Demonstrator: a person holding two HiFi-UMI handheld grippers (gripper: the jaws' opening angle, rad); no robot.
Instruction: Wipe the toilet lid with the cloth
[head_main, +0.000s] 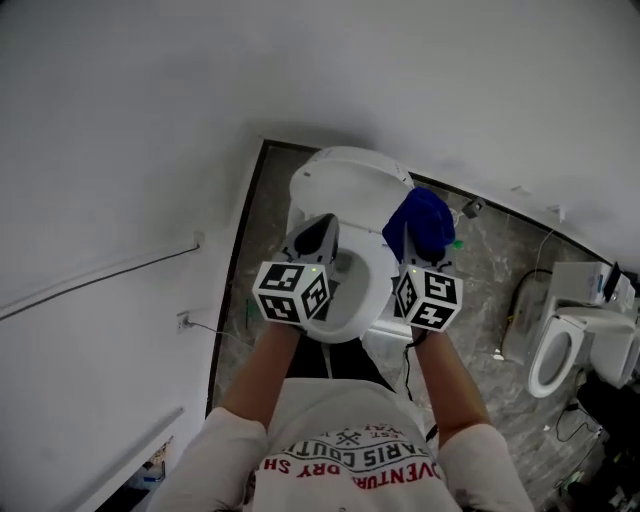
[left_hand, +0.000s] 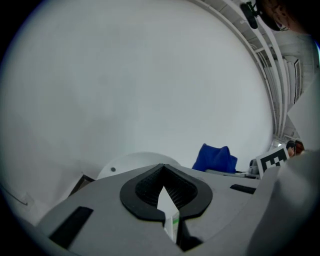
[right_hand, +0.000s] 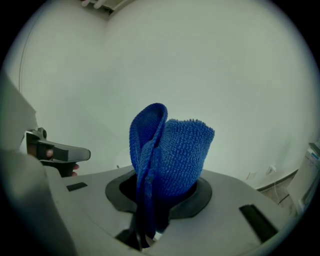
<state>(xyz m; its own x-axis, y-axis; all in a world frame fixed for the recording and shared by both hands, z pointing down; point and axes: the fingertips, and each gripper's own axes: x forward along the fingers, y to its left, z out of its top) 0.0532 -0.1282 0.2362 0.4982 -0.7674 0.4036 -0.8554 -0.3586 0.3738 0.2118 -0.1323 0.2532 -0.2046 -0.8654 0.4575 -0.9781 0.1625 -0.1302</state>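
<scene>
The white toilet (head_main: 345, 200) stands against the wall below me, with its lid (head_main: 352, 168) at the far end and the seat ring (head_main: 372, 290) nearer. The lid also shows as a pale dome (left_hand: 131, 164) in the left gripper view. My right gripper (head_main: 416, 242) is shut on a folded blue cloth (head_main: 424, 218), held just above the toilet's right side; the cloth (right_hand: 172, 155) stands up from the gripper (right_hand: 154, 187). My left gripper (head_main: 322, 228) hovers over the seat's left side, its jaws (left_hand: 162, 172) shut with nothing in them.
A second white toilet (head_main: 562, 348) stands at the right on the grey marbled floor (head_main: 492, 285). A white wall (head_main: 110, 180) with a thin cable (head_main: 100, 275) fills the left. A dark strip (head_main: 238, 265) edges the floor. A valve (head_main: 470, 208) sits behind the toilet.
</scene>
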